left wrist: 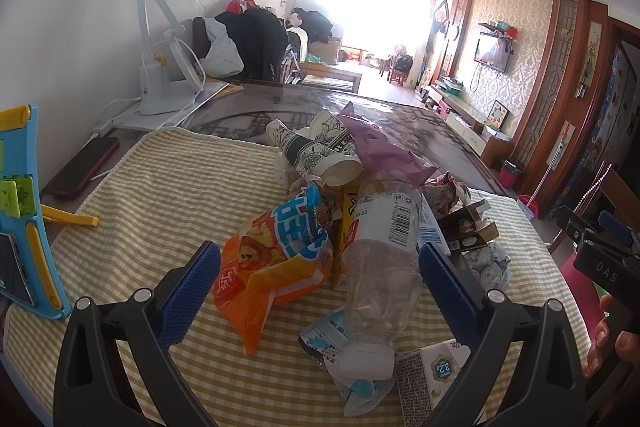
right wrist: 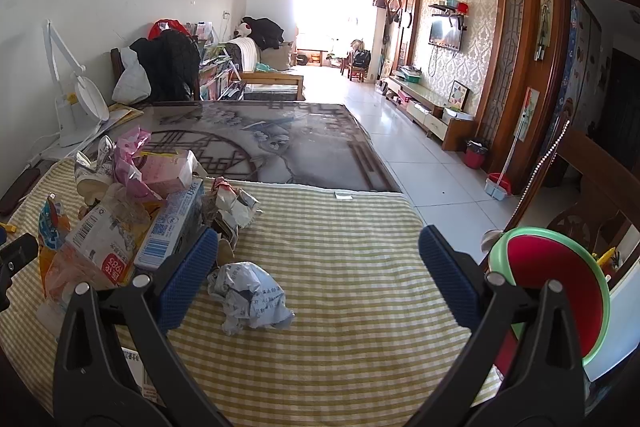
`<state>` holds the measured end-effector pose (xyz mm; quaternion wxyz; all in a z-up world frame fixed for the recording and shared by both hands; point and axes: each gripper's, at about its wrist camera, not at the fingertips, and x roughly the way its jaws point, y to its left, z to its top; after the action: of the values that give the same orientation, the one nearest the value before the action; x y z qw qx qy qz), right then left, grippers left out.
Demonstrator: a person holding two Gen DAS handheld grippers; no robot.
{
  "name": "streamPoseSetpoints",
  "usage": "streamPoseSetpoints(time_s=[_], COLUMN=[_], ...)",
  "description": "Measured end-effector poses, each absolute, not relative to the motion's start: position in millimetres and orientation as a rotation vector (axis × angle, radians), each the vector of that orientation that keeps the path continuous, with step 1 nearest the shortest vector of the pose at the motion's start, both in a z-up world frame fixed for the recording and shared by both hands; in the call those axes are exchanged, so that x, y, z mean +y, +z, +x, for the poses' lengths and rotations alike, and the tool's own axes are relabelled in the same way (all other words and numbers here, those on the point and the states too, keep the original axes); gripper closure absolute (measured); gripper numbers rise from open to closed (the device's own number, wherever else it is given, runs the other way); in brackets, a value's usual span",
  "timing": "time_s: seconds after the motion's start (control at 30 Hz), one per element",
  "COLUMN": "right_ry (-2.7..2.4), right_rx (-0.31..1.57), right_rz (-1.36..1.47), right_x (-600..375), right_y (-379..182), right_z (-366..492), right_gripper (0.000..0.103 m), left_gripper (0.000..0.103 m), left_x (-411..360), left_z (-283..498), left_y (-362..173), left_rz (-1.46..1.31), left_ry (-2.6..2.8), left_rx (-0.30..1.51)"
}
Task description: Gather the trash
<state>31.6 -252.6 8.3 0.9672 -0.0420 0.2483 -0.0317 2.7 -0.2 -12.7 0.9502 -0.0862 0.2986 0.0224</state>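
A pile of trash lies on a yellow checked cloth (left wrist: 168, 187). In the left wrist view my open left gripper (left wrist: 318, 279) straddles an orange snack bag (left wrist: 276, 251) and a crushed clear plastic bottle (left wrist: 380, 259); behind them lie paper cups (left wrist: 320, 151) and a purple wrapper (left wrist: 380, 143). In the right wrist view my right gripper (right wrist: 318, 273) is open and empty above a crumpled paper ball (right wrist: 250, 293). The pile, with a blue-white carton (right wrist: 172, 227), sits to its left. The right gripper also shows at the left wrist view's right edge (left wrist: 600, 247).
A white desk lamp (left wrist: 160, 67) and a dark phone (left wrist: 86, 167) sit at the table's far left, a blue toy board (left wrist: 20, 219) at the near left. A red and green round stool (right wrist: 560, 283) stands right of the table. A small milk carton (left wrist: 436, 367) lies near.
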Motion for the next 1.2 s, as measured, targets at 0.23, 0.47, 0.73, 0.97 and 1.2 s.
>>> streamPoseSetpoints(time_s=[0.23,0.47,0.73,0.97,1.2], right_ry=[-0.067,-0.067,-0.07,-0.069,0.035], right_rx=[0.51,0.514,0.514,0.524,0.599], right_rz=[-0.084,-0.087,-0.091,-0.087,-0.077], right_x=[-253.2,-252.8,-253.1,-254.4,-245.8], right_y=[7.0,6.7,5.9,4.4,1.3], right_z=[33.1,33.9,34.3,35.8,38.7], right_gripper=[0.004,0.004,0.004,0.004,0.004], left_gripper=[0.008,0.008,0.008,0.008,0.008], left_x=[-0.2,-0.8,-0.8,-0.4,2.8], left_z=[2.7,2.6,2.7,2.8,0.6], left_y=[-13.0,-14.1,-14.1,-14.1,-12.5], left_rz=[-0.176,-0.176,-0.176,-0.177,-0.168], left_ry=[0.046,0.046,0.046,0.045,0.089], left_rx=[0.608,0.611,0.611,0.612,0.592])
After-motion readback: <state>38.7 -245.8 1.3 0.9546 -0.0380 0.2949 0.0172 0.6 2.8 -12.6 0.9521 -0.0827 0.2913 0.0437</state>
